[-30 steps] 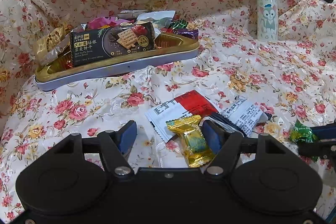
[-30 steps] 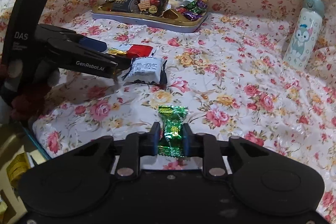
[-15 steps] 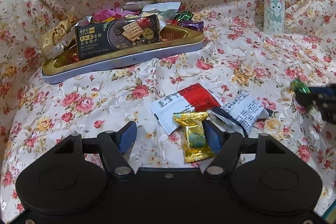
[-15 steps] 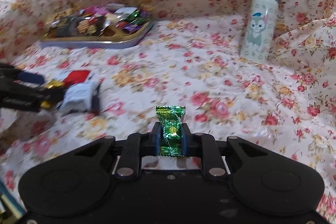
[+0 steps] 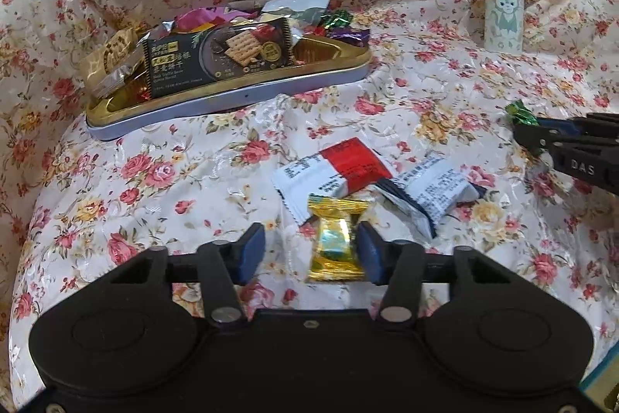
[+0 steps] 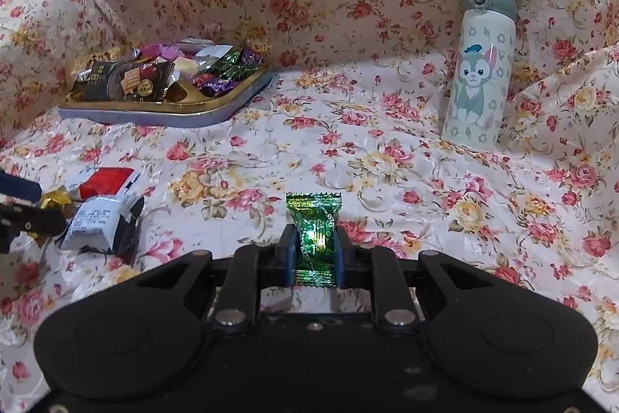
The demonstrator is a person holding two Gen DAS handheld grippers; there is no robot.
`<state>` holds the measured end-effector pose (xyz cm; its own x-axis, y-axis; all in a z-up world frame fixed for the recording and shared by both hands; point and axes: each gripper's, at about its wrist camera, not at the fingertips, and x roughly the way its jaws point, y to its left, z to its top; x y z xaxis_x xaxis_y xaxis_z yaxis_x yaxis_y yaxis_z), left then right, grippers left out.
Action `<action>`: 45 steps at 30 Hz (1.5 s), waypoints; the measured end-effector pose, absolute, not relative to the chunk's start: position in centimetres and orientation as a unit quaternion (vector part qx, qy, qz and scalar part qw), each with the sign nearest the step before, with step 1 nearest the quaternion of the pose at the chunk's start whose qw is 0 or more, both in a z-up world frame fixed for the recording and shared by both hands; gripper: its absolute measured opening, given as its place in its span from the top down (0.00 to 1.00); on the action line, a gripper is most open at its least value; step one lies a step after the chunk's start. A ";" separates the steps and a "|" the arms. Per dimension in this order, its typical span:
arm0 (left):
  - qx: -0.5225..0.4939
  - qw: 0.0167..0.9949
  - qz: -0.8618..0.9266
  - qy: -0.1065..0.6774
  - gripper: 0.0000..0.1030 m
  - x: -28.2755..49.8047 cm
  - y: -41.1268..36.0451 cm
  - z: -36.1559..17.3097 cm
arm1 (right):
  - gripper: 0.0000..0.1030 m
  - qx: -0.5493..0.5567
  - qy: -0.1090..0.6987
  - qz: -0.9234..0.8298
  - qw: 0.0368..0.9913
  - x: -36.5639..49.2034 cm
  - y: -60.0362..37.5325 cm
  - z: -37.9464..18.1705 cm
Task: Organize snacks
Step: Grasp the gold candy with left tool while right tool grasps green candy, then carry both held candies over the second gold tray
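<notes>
The gold-wrapped candy [image 5: 336, 242] lies on the floral cloth [image 5: 425, 95] directly between the fingers of the left gripper [image 5: 309, 252], its long axis running away from the gripper, along the fingers. The jaws are closing; the right-hand pad looks just at the wrapper, the left-hand pad apart from it, so it is not yet clamped. Just beyond lie a red-and-white packet [image 5: 332, 167] and a white-and-navy packet [image 5: 429, 192]. The right gripper [image 6: 312, 254] is clamped on a green foil candy [image 6: 314, 231], upright between its pads. The snack tin [image 5: 232, 95], well beyond on the left, holds a cracker pack [image 5: 218, 55] and mixed wrapped sweets. A cartoon-cat bottle [image 6: 479, 72] stands upright to the right.
</notes>
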<state>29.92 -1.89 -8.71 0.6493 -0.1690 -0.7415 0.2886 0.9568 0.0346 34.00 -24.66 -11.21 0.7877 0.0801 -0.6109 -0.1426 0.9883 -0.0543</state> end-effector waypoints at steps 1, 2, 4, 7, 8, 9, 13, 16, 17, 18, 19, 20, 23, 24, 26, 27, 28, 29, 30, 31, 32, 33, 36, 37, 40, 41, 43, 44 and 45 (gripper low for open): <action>0.079 0.905 -0.127 0.398 0.52 29.7 -2.2 -8.7 | 0.80 -0.047 0.320 0.060 0.944 33.9 -24.7 -11.2; 0.082 0.905 -0.128 0.398 0.53 29.6 -2.4 -8.6 | 0.80 -0.045 0.320 0.060 0.945 33.9 -24.8 -11.2; 0.094 0.906 -0.126 0.392 0.61 29.2 -2.8 -8.6 | 0.80 -0.043 0.319 0.060 0.945 33.9 -24.8 -11.3; 0.093 0.903 -0.142 0.394 0.72 28.8 -3.1 -8.4 | 0.80 -0.041 0.319 0.061 0.945 33.9 -24.8 -11.3; 0.095 0.903 -0.142 0.394 0.72 28.7 -3.3 -8.4 | 0.80 -0.041 0.319 0.061 0.945 33.8 -24.8 -11.4; 0.099 0.902 -0.144 0.394 0.72 28.5 -3.5 -8.4 | 0.80 -0.040 0.319 0.061 0.945 33.8 -24.8 -11.4; 0.115 0.901 -0.143 0.393 0.72 27.6 -4.2 -8.3 | 0.80 -0.031 0.321 0.062 0.945 33.8 -25.0 -11.4; 0.116 0.900 -0.139 0.396 0.72 27.2 -4.4 -8.1 | 0.80 -0.034 0.321 0.060 0.945 33.8 -24.8 -11.4; 0.113 0.900 -0.138 0.397 0.72 27.1 -4.4 -8.0 | 0.80 -0.036 0.320 0.059 0.945 33.8 -24.8 -11.4; 0.111 0.901 -0.138 0.397 0.72 27.0 -4.5 -7.9 | 0.80 -0.038 0.320 0.059 0.945 33.8 -24.7 -11.4; 0.110 0.902 -0.136 0.395 0.72 26.7 -4.5 -7.7 | 0.80 -0.039 0.320 0.058 0.945 33.8 -24.7 -11.4; 0.108 0.904 -0.135 0.392 0.72 26.5 -4.4 -7.4 | 0.80 -0.039 0.320 0.058 0.945 33.8 -24.7 -11.5; 0.097 0.907 -0.135 0.386 0.72 25.6 -4.1 -6.3 | 0.80 -0.040 0.320 0.058 0.945 33.8 -24.7 -11.5; 0.093 0.908 -0.135 0.385 0.72 25.4 -4.0 -6.0 | 0.80 -0.041 0.319 0.057 0.945 33.8 -24.7 -11.5; 0.084 0.910 -0.128 0.385 0.72 24.8 -3.8 -5.3 | 0.80 -0.048 0.319 0.055 0.945 33.8 -24.5 -11.5; 0.077 0.911 -0.126 0.386 0.72 24.4 -3.6 -5.0 | 0.80 -0.053 0.318 0.054 0.945 33.8 -24.4 -11.5; 0.069 0.911 -0.126 0.387 0.72 24.1 -3.4 -4.7 | 0.80 -0.059 0.318 0.052 0.945 33.7 -24.2 -11.5; 0.062 0.911 -0.126 0.389 0.72 23.7 -3.2 -4.5 | 0.80 -0.066 0.317 0.050 0.945 33.7 -24.0 -11.5; 0.056 0.910 -0.124 0.391 0.72 23.3 -3.0 -4.3 | 0.80 -0.073 0.316 0.048 0.945 33.7 -23.8 -11.5; 0.052 0.910 -0.122 0.393 0.72 22.8 -2.9 -4.0 | 0.79 -0.080 0.315 0.046 0.944 33.6 -23.6 -11.5; 0.049 0.910 -0.121 0.394 0.72 22.2 -2.8 -3.8 | 0.79 -0.085 0.315 0.045 0.944 33.6 -23.5 -11.5; 0.046 0.910 -0.121 0.394 0.72 21.7 -2.7 -3.6 | 0.79 -0.089 0.314 0.044 0.944 33.5 -23.5 -11.5; 0.039 0.910 -0.122 0.394 0.72 20.0 -2.4 -3.1 | 0.80 -0.093 0.321 0.039 0.942 33.4 -23.4 -11.3; 0.035 0.910 -0.123 0.394 0.72 19.3 -2.2 -2.9 | 0.81 -0.090 0.328 0.037 0.940 33.5 -23.4 -11.0; 0.022 0.907 -0.127 0.400 0.72 17.9 -1.8 -2.6 | 0.81 -0.066 0.337 0.034 0.939 32.8 -23.8 -9.4; 0.021 0.906 -0.126 0.403 0.72 17.5 -1.8 -2.5 | 0.81 -0.063 0.331 0.034 0.941 32.3 -23.8 -8.7; 0.021 0.905 -0.125 0.407 0.72 16.6 -1.8 -2.5 | 0.82 -0.052 0.322 0.033 0.945 31.3 -23.9 -6.9; 0.018 0.904 -0.123 0.408 0.72 16.2 -1.8 -2.4 | 0.82 -0.043 0.317 0.036 0.947 30.7 -24.0 -5.9; 0.013 0.904 -0.124 0.409 0.72 15.7 -1.7 -2.4 | 0.81 -0.034 0.310 0.041 0.949 29.9 -24.0 -4.9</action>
<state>15.68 -1.74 -2.39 0.6348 -0.2129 -0.7428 0.2347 0.9690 -0.0772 29.88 -24.05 -4.93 0.8038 0.0569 -0.5921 -0.0995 0.9943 -0.0395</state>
